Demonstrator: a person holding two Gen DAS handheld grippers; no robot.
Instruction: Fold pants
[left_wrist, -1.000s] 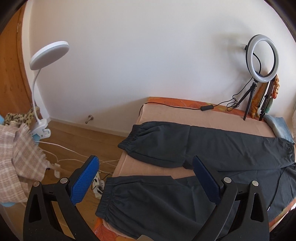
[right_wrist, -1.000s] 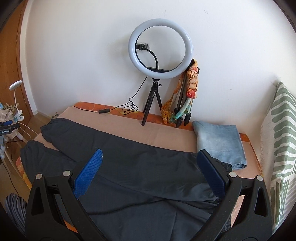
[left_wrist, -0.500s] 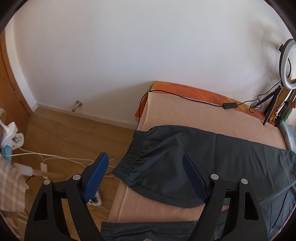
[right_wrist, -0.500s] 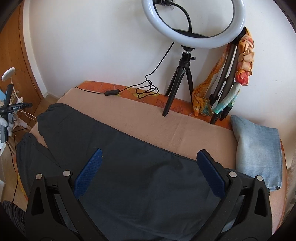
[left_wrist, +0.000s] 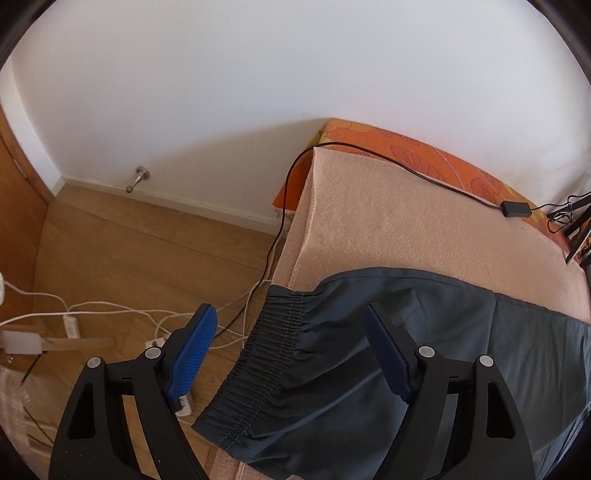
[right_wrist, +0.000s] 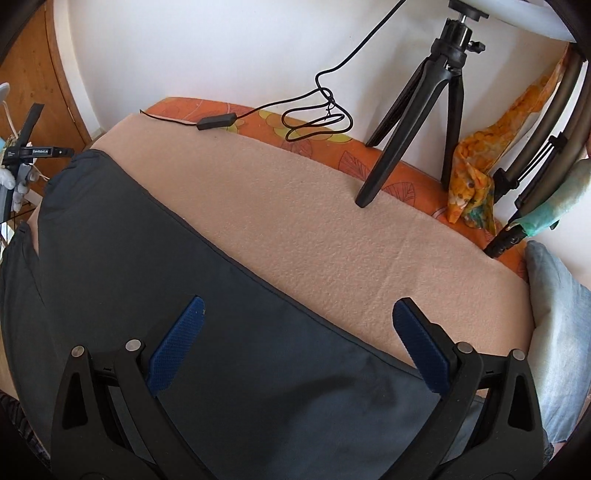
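Observation:
Dark grey pants lie spread flat on a beige blanket on a bed. In the left wrist view the far leg's elastic cuff hangs slightly over the bed's left edge. My left gripper is open and empty, hovering just above that cuff. My right gripper is open and empty, low over the far edge of the pants near the waist end. The near leg is mostly hidden below both views.
A black cable with an inline switch runs across the blanket's far edge. A ring-light tripod and a colourful scarf stand at the back. Folded light-blue jeans lie at right. White cords and a power strip lie on the wooden floor.
Both grippers have moved forward and down toward the far leg of the pants. The left one closed in on the cuff, the right one on the upper edge. Both stayed open.

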